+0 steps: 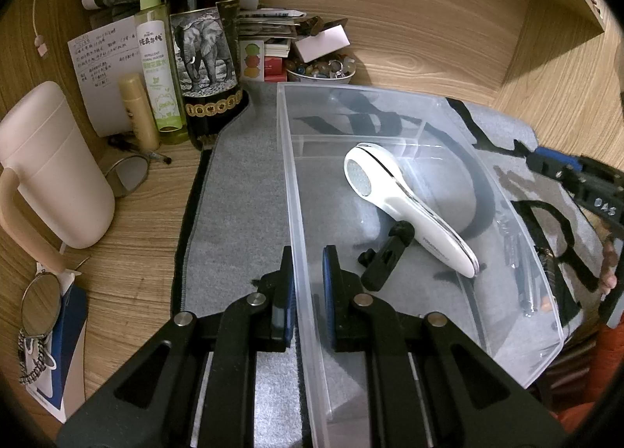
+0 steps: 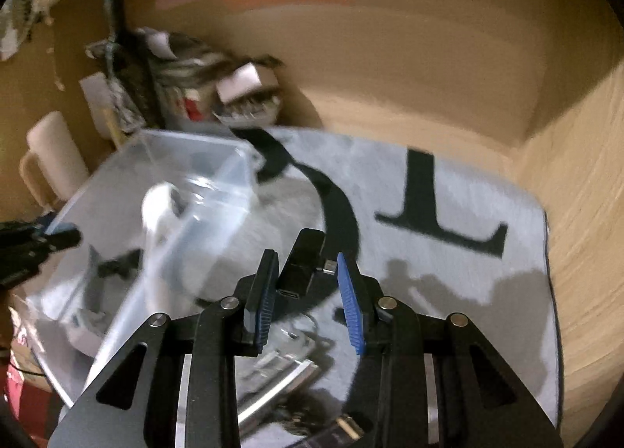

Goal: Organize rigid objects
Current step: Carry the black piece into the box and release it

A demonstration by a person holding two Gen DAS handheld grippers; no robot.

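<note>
- Nearest the lens: my left gripper (image 1: 308, 284), pinched onto the near wall of the clear bin (image 1: 518, 221), one pad outside, one inside. If that thin wall flexes or slips, the bin skates across the grey mat (image 1: 241, 182).
- My right gripper (image 2: 308, 284) is clamped on a small black adapter (image 2: 302, 264), its short metal plug sticking out sideways toward the right pad. The hold looks off-centre; I judge it could twist free on the way over.
- Right view is blurred, so the aim is uncertain.
- Already in the bin: white handheld device (image 1: 405, 202) and black clip (image 1: 386, 256). A drop from height may bounce off them.
</note>
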